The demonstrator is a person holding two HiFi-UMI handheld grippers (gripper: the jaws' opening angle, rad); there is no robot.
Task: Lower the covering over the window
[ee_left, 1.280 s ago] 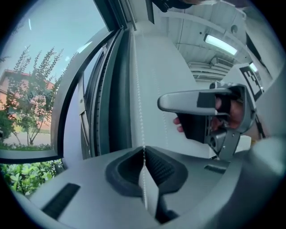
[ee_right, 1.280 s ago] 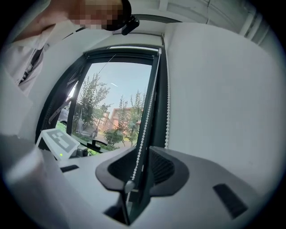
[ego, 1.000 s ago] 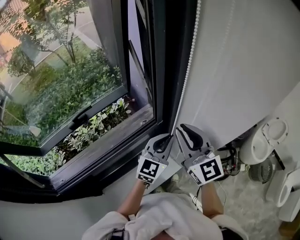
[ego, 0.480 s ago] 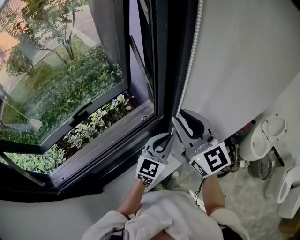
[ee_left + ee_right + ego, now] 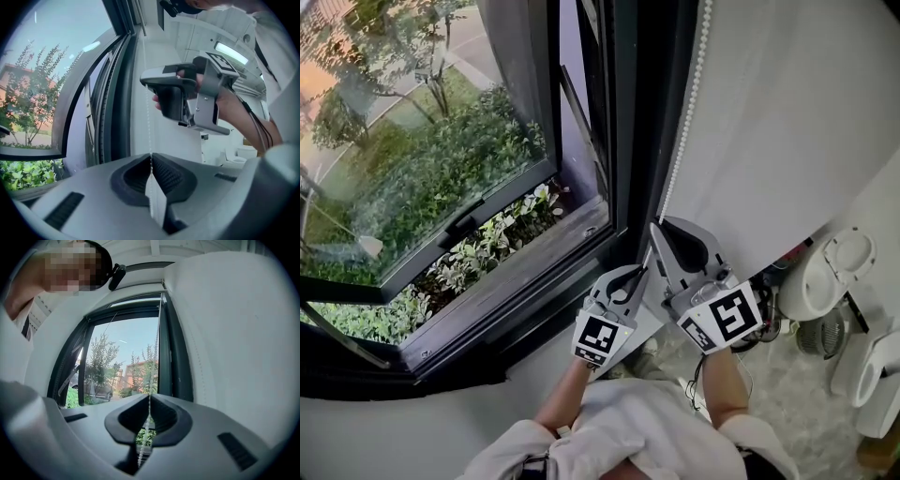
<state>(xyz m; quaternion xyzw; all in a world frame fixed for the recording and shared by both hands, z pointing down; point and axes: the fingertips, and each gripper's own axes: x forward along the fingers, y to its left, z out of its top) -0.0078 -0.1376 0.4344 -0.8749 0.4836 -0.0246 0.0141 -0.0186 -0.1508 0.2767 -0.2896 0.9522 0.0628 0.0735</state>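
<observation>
Head view: the bead chain [image 5: 682,122] is hanging down along the right side of the dark window frame [image 5: 623,141], beside the white wall [image 5: 787,122]; the left hand-held gripper [image 5: 639,274] is clamping it low down; just above, the right hand-held gripper [image 5: 656,230] has just been closing, its jaws pinching the same chain.

White bead chain [image 5: 682,122]: taut, near vertical, from top centre of frame down to lower centre, beside dark window frame [image 5: 623,141]. Window sash [image 5: 469,217]: swung open outward, upper left, glass bare.
</observation>
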